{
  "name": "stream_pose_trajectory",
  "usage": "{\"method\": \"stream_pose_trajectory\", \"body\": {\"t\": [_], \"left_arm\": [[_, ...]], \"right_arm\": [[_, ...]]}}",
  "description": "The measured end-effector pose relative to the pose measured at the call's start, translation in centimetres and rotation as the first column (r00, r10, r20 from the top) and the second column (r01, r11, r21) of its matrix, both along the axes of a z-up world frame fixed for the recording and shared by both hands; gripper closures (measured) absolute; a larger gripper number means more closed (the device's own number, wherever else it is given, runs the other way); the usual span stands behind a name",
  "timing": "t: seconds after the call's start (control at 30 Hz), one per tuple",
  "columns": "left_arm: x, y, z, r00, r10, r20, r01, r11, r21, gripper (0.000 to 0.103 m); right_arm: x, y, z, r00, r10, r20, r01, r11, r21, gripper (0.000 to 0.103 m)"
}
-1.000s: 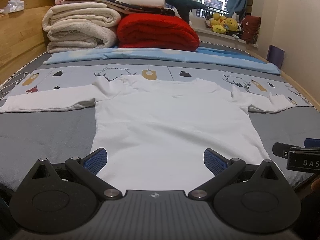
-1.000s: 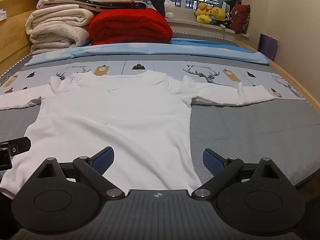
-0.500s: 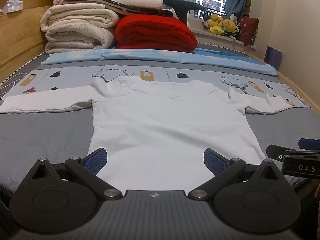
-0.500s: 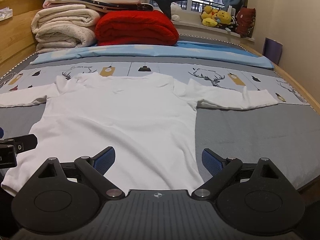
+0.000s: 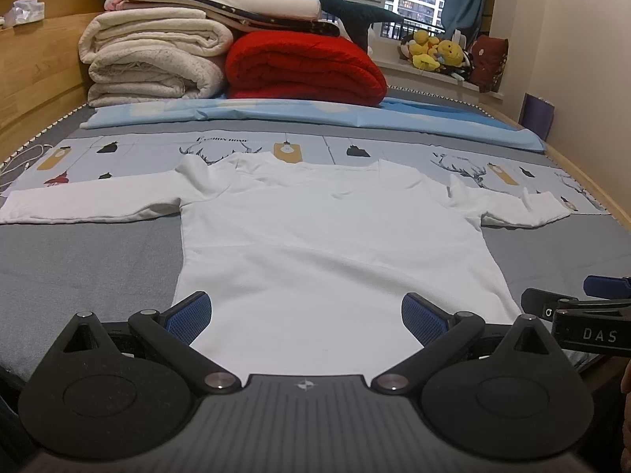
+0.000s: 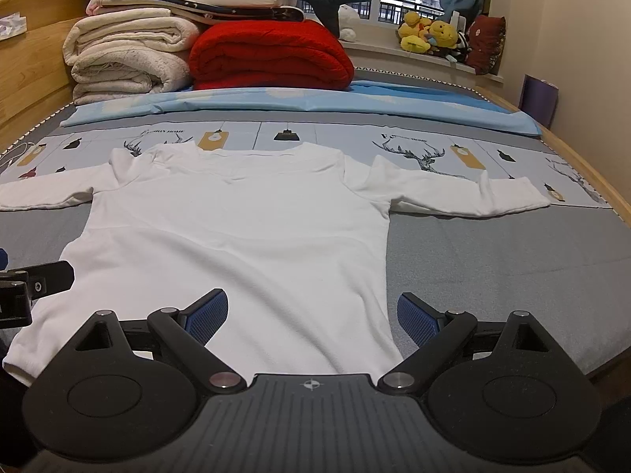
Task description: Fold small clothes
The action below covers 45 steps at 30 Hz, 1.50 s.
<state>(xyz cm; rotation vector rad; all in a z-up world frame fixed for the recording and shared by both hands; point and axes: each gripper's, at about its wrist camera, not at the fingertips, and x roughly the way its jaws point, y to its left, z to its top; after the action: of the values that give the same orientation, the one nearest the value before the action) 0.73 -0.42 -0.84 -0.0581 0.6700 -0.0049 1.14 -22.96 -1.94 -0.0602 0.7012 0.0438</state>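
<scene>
**Both grippers wide open over the shirt's hem**

The left gripper (image 5: 307, 317) hangs just above the near hem of the white shirt (image 5: 331, 244), jaws spread wide and holding nothing. The right gripper (image 6: 311, 313) is likewise fully open and empty, over the hem's right corner, one blue pad above cloth and the other above the grey bedsheet (image 6: 493, 252). The shirt lies flat on that sheet, back or front up I cannot tell, with both long sleeves stretched sideways from the body and the collar at the far end. It looks light, soft and limp, likely to sag and crease when lifted. Pinching a hem corner or a sleeve cuff (image 6: 528, 197) seems the surest hold.
</scene>
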Motion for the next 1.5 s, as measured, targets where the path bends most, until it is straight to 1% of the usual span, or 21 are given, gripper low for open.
{"method": "stream_pose_trajectory", "body": {"t": [0.07,0.13,0.17,0.23,0.33,0.4,0.47,0.5,0.53,0.57,0.6,0.67,0.7,0.77,0.83,1.0,1.1,1.23,1.37,1.47,1.5], "left_arm": [[0.0,0.1,0.3,1.0,-0.015,0.015,0.015,1.0,0.001,0.006],[0.3,0.8,1.0,0.999,-0.028,0.02,0.028,1.0,-0.002,0.025],[0.7,1.5,1.5,0.999,-0.037,0.013,0.037,0.999,-0.012,0.031],[1.6,3.2,2.6,0.997,-0.078,0.013,0.078,0.997,-0.023,0.048],[3.4,5.8,4.3,0.986,-0.161,0.037,0.159,0.985,0.061,0.051],[4.9,7.7,4.4,0.979,-0.205,0.016,0.203,0.973,0.107,0.057],[6.0,9.9,3.4,0.98,-0.198,-0.02,0.199,0.973,0.113,0.062],[6.3,11.0,2.5,0.984,-0.174,-0.04,0.177,0.979,0.099,0.07],[6.6,12.0,1.4,0.987,-0.142,-0.069,0.147,0.986,0.077,0.073],[7.0,12.9,0.2,0.987,-0.099,-0.129,0.105,0.993,0.046,0.073],[7.7,13.6,-0.7,0.976,-0.059,-0.209,0.063,0.998,0.009,0.074],[8.5,14.7,-2.4,0.949,-0.042,-0.313,0.017,0.996,-0.082,0.074],[8.7,14.8,-3.1,0.935,-0.036,-0.352,0.002,0.995,-0.097,0.074],[8.9,14.5,-4.2,0.913,-0.042,-0.407,0.009,0.996,-0.083,0.074],[8.9,14.0,-5.2,0.89,-0.081,-0.448,0.048,0.995,-0.084,0.074],[8.5,12.9,-6.6,0.85,-0.155,-0.504,0.145,0.988,-0.059,0.074],[7.8,12.9,-7.5,0.829,-0.158,-0.537,0.178,0.984,-0.015,0.102],[5.7,13.5,-7.0,0.83,-0.179,-0.529,0.185,0.982,-0.041,0.103],[4.8,14.2,-7.2,0.814,-0.163,-0.557,0.167,0.985,-0.044,0.103],[4.8,14.7,-6.6,0.83,-0.175,-0.529,0.141,0.984,-0.104,0.101],[5.0,14.7,-6.2,0.84,-0.19,-0.508,0.144,0.981,-0.128,0.096]], "right_arm": [[0.1,0.0,0.1,1.0,0.001,0.003,-0.001,1.0,0.001,0.013],[0.1,0.0,0.2,1.0,-0.006,0.014,0.006,1.0,0.007,0.019],[0.1,-0.2,0.3,1.0,-0.016,0.026,0.015,1.0,0.014,0.024],[0.2,-0.7,0.7,0.997,-0.043,0.057,0.041,0.998,0.037,0.03],[0.7,-2.3,2.1,0.992,-0.072,0.103,0.065,0.995,0.071,0.033],[1.4,-3.7,3.4,0.99,-0.07,0.126,0.06,0.995,0.081,0.033],[2.7,-5.3,4.7,0.99,-0.037,0.134,0.025,0.995,0.093,0.033],[3.4,-5.7,5.1,0.99,-0.021,0.138,0.01,0.997,0.082,0.033],[4.0,-6.1,5.3,0.99,-0.006,0.138,-0.003,0.998,0.067,0.033],[4.7,-6.6,5.3,0.991,0.012,0.13,-0.019,0.998,0.054,0.034],[5.1,-6.8,5.0,0.992,0.025,0.123,-0.031,0.998,0.048,0.036],[5.8,-7.2,3.5,0.996,0.029,0.089,-0.033,0.998,0.044,0.043],[6.0,-7.4,2.5,0.998,0.021,0.053,-0.023,0.999,0.049,0.049],[6.9,-7.4,0.5,0.998,-0.02,-0.061,0.023,0.998,0.061,0.054],[7.6,-7.4,-1.0,0.989,-0.033,-0.141,0.048,0.993,0.104,0.054],[8.6,-7.2,-3.3,0.963,-0.029,-0.267,0.063,0.991,0.118,0.054],[8.6,-7.0,-4.3,0.947,-0.012,-0.322,0.063,0.987,0.146,0.054],[8.5,-5.6,-5.3,0.933,0.034,-0.358,0.017,0.99,0.138,0.054],[8.4,-4.3,-6.3,0.912,0.092,-0.399,-0.039,0.99,0.139,0.054],[8.7,-3.4,-7.2,0.894,0.113,-0.434,-0.069,0.991,0.116,0.054],[8.7,-3.2,-7.7,0.885,0.116,-0.45,-0.079,0.992,0.101,0.057]]}}
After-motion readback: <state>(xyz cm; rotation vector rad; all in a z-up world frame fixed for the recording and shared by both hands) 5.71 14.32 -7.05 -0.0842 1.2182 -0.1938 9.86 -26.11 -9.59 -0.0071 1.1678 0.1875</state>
